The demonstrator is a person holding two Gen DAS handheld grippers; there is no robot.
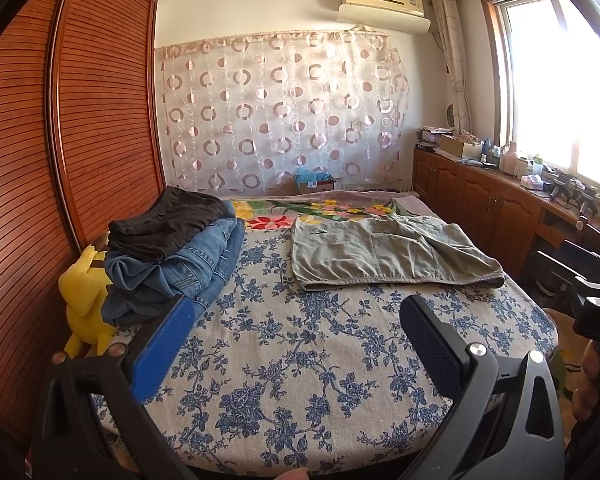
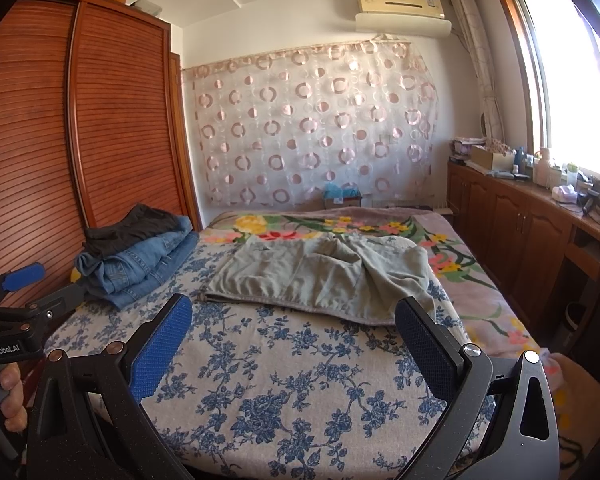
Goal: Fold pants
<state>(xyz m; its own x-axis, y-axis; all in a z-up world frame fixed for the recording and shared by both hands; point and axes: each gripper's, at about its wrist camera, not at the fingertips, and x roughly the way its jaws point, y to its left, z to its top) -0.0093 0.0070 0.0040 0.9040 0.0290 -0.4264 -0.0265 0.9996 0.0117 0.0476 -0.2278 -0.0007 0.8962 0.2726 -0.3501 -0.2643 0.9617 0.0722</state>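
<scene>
Both the left gripper (image 1: 296, 344) and right gripper (image 2: 294, 340) gape wide and empty, so each should pinch a near hem corner of the grey-green pants (image 2: 319, 276) at mid-frame.

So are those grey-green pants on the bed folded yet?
Not neatly folded. The grey-green pants lie mostly spread flat on the bed, one side rumpled and turned over; both grippers hang open, apart from them.
</scene>
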